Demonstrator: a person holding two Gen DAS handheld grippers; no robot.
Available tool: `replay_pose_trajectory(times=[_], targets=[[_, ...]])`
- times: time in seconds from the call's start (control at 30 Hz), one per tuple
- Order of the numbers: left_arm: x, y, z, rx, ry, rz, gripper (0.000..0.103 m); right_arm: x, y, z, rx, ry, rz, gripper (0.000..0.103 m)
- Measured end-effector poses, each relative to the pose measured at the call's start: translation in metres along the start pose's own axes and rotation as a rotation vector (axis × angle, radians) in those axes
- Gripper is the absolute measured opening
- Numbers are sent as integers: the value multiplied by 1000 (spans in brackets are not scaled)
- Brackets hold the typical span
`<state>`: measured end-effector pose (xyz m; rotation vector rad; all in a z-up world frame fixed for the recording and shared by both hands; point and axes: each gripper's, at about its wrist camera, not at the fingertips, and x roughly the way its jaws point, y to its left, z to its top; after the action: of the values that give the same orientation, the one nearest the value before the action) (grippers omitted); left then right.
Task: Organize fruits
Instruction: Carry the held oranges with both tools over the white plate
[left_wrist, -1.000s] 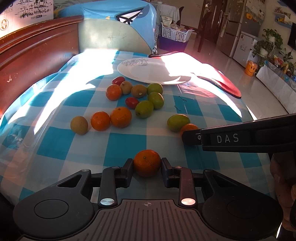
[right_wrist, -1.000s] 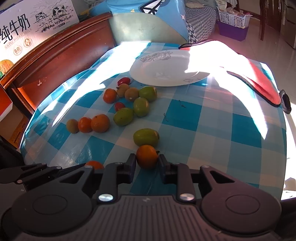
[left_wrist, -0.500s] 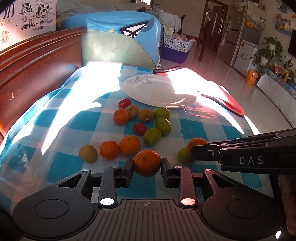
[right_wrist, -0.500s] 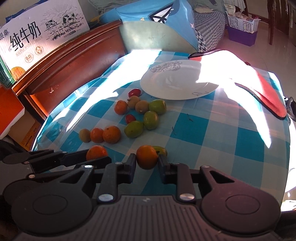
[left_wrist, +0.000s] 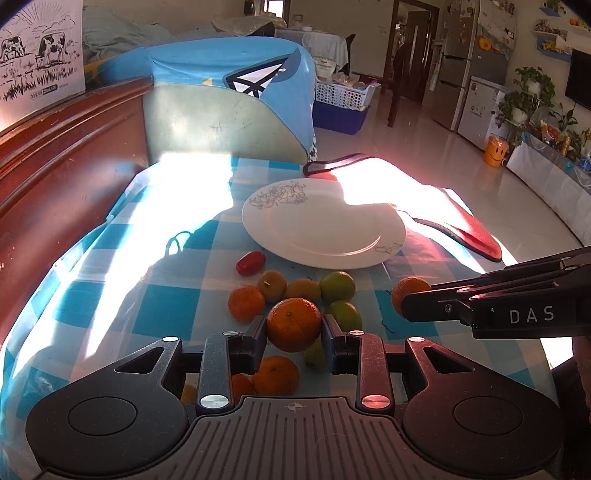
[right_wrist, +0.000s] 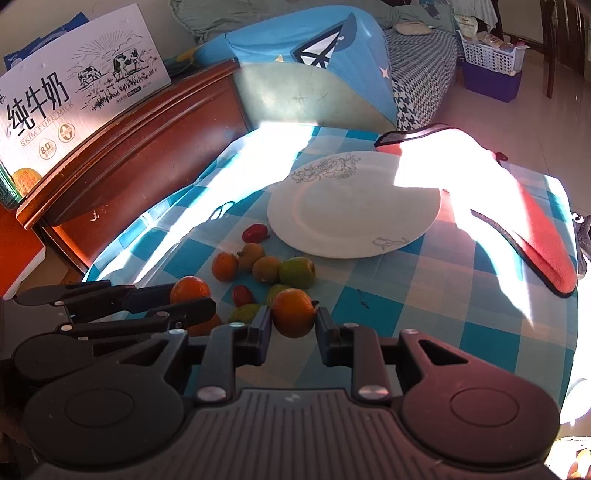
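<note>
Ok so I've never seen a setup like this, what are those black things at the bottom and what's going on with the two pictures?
No robot here: a person holds a two-finger gripper in each hand, and each gripper carries a wide-angle camera that looks forward along its fingers. The black shapes at the bottom are the gripper's own body.

One picture comes from the left gripper, which is shut on an orange. The other comes from the right gripper, shut on a second orange. Each gripper also shows from the side in the other's view.

Below them is a table under a blue checked cloth. On it lie an empty white plate, a cluster of loose fruit in orange, green, brown and red, and a red cloth beside the plate.
</note>
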<state>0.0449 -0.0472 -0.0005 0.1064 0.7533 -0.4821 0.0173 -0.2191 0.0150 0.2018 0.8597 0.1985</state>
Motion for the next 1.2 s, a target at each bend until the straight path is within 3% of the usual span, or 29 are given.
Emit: replay_pose_trajectory(times=[0.27,0.4,0.57,1.2], targets=[[21,0,12,-15,12,3,29,19,-12,16,47,14,-13,26],[17,-1,7,-39,0,-7,29,10,-20,1,151,14,5,26],[16,0,14,-44,-7,-17,29,0,-9,4,63,-57,-49,26],[62,1,56,31,-16,-37,29,37,-32,51,47,-51,-39,26]])
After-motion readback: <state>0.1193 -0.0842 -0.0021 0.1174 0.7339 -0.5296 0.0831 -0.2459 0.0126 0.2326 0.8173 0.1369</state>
